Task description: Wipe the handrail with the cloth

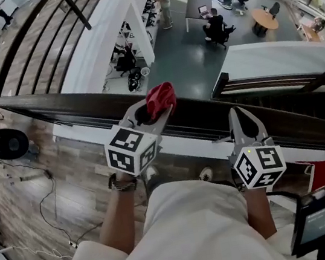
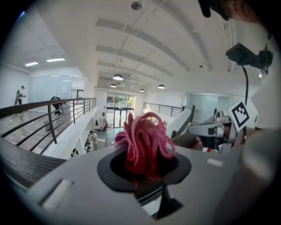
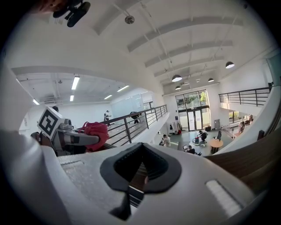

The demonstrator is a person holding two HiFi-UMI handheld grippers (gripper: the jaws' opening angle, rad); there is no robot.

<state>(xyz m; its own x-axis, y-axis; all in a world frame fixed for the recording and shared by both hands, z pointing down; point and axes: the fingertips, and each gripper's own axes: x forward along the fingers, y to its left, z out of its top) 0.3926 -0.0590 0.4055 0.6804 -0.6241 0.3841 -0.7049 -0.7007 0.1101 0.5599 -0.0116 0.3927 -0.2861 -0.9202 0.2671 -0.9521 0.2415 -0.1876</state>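
Head view: left gripper (image 1: 158, 110) clamped on red cloth (image 1: 160, 98) over dark handrail (image 1: 73, 105); right gripper (image 1: 241, 117) jaws together, empty.

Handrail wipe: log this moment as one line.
left gripper: shut on cloth | cloth: bunched, at handrail, contact unclear | right gripper: shut, empty, over handrail

carrier: dark handrail (image 1: 55, 106) | at its top: red cloth (image 1: 161, 99), contact unclear | floor (image 1: 76, 164): cables (image 1: 52, 185)

Office atrium w/ desks (image 1: 192, 6), seated staff (image 1: 215, 25) below.
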